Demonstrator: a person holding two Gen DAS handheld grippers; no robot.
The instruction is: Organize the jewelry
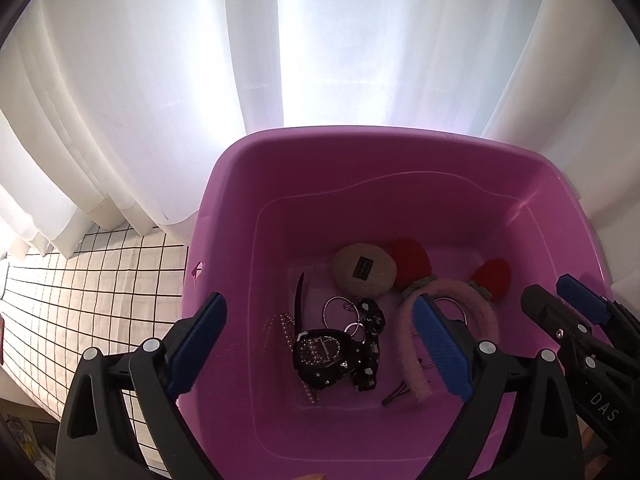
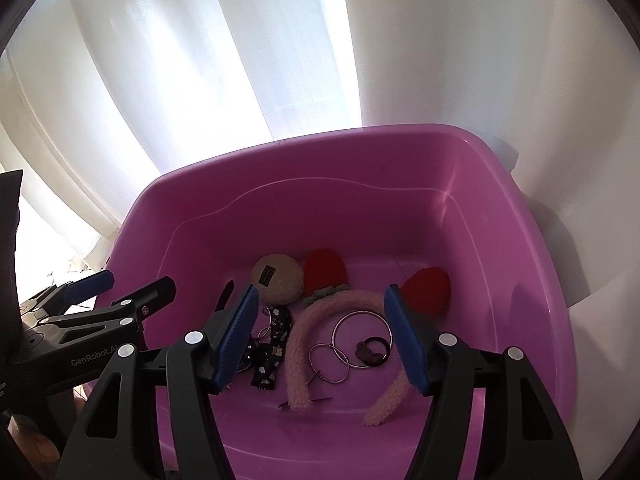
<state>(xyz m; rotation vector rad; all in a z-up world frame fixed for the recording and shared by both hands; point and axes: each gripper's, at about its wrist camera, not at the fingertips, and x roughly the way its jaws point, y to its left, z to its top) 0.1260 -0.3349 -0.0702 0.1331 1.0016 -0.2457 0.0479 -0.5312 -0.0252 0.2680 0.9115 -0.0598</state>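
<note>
Jewelry, mixed lot, lying on the floor of a purple tub (image 1: pixel 400 152), lower centre of both views.

Left claw (image 1: pixel 320 344): blue pads spread wide, nothing held; poised above the near rim of the tub, pointing down and forward into it. Seen from the right wrist view at lower left (image 2: pixel 120 284), it reaches in over the tub's left wall.

Right claw (image 2: pixel 320 340): pads likewise parted and empty, hovering over the tub's middle, angled down at the contents. From the left wrist view it enters at the right edge (image 1: pixel 560 292).

Contents, between the left pads: black beaded piece (image 1: pixel 320 356) on a pearl strand (image 1: pixel 286 328), touching a black floral hair clip (image 1: pixel 368 336); small silver rings (image 1: pixel 340 308) just behind.

Between the right pads: pink fuzzy headband (image 2: pixel 304 344) with two red ears (image 2: pixel 324 272), arching around a large silver hoop (image 2: pixel 360 332) and linked smaller hoops (image 2: pixel 330 364); a dark small ornament (image 2: pixel 370 350) sits inside the large hoop.

Further back: beige round puff with a dark label (image 2: pixel 278 280), touching one red ear.

Surround: white curtain (image 1: pixel 280 40) behind; white grid-patterned cloth (image 1: pixel 100 280) at left of the left wrist view.
</note>
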